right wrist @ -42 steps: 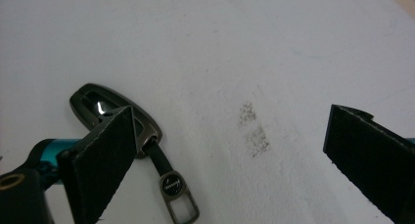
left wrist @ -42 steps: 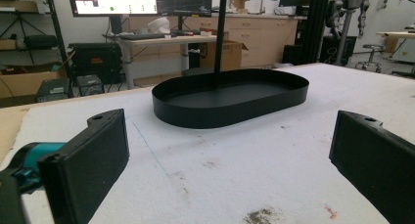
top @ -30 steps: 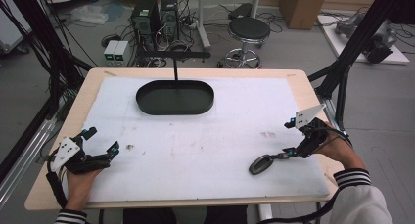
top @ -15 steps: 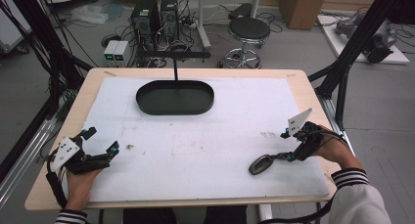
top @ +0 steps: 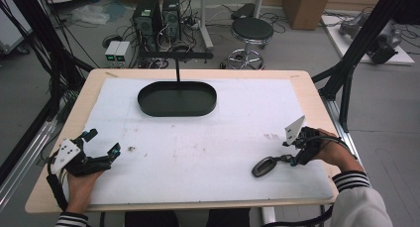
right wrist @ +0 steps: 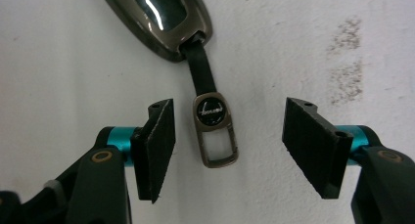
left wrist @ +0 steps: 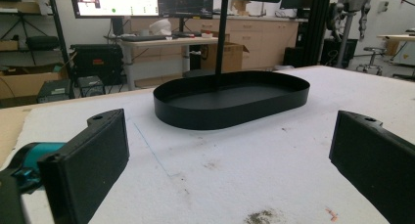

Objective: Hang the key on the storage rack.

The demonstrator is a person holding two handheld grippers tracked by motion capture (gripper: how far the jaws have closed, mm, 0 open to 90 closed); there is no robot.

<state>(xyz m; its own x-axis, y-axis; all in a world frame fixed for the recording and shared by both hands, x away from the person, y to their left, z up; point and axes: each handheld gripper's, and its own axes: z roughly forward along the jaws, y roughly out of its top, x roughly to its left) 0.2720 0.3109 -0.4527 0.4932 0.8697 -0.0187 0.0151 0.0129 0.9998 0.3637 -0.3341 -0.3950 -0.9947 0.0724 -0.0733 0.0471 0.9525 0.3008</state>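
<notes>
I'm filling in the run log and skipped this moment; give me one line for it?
right tongs: closing, astride key fob clasp, pads not touching | left tongs: open, idle | black tray: far side, nothing inside

Far middle of the surface: oval tray, a post rising from inside it. Near right: key fob, its strap and buckle lying between the right tool's jaws, untouched. Near left corner: left tool, well apart.
</notes>
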